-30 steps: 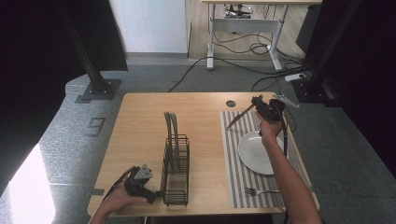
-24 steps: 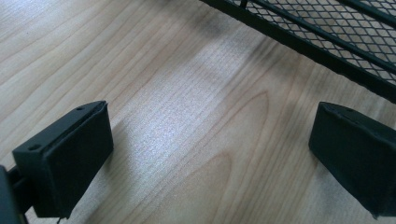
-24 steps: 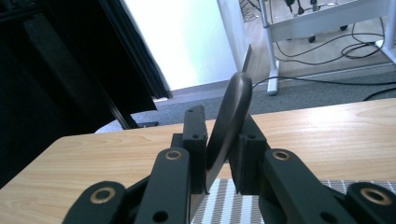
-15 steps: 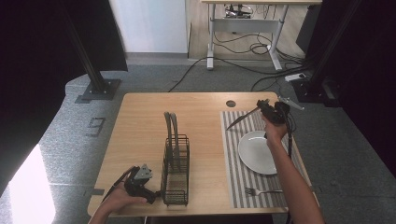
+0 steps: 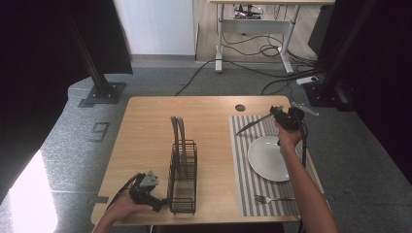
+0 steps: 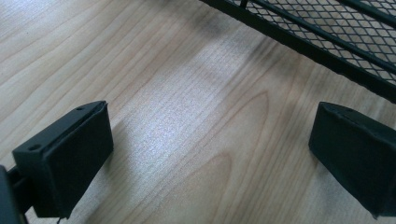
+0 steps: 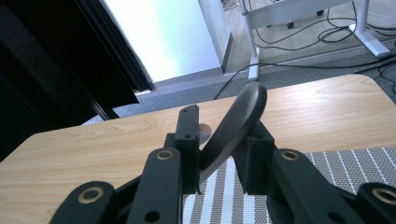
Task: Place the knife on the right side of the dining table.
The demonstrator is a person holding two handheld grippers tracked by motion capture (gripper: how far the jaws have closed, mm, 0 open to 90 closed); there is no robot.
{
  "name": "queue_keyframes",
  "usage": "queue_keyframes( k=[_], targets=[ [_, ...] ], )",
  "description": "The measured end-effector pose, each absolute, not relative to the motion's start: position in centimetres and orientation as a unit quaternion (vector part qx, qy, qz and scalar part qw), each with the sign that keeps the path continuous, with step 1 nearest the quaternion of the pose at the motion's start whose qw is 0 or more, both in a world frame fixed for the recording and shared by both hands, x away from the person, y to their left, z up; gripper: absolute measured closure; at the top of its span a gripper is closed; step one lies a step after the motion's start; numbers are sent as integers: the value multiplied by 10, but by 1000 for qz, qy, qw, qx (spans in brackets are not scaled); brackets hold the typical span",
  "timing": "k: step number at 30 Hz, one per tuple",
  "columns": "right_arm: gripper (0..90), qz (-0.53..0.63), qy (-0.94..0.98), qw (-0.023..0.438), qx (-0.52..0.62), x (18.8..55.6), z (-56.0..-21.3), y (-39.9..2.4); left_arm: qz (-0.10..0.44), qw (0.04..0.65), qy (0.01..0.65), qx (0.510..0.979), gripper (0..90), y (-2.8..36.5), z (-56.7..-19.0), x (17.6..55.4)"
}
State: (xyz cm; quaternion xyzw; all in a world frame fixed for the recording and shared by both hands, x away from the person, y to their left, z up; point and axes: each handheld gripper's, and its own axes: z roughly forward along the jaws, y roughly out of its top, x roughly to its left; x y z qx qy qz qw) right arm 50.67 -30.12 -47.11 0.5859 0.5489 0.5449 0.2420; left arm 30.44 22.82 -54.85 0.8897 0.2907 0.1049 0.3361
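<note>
A knife (image 5: 252, 124) with a black handle (image 7: 233, 126) slants from my right gripper (image 5: 276, 112) down to the left over the striped placemat (image 5: 243, 165). The handle leans crosswise between the jaws and touches both pads. Those jaws have just been opening a little, with the handle still between them. My left gripper (image 5: 159, 204) lies on the wood at the front left, beside the near corner of a black wire rack (image 5: 183, 170). In the left gripper view its jaws stand wide apart over bare wood (image 6: 210, 154), with the rack's mesh (image 6: 327, 42) just beyond.
A white plate (image 5: 267, 158) sits on the placemat below my right hand, and a fork (image 5: 272, 199) lies near the front edge. Two grey curved pieces (image 5: 177, 128) stand in the rack's far end. A round hole (image 5: 240, 108) marks the tabletop's back.
My right hand has shifted slightly to the right and lower, carrying the knife with it. The left hand and its gripper have stayed put.
</note>
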Motion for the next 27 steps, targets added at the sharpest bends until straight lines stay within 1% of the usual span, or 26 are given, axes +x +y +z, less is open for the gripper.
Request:
queue_keyframes(
  k=[27],
  targets=[
    [681,525,542,212,621,512,-489,-321,105,336,292,889,0,228,-549,304]
  ],
)
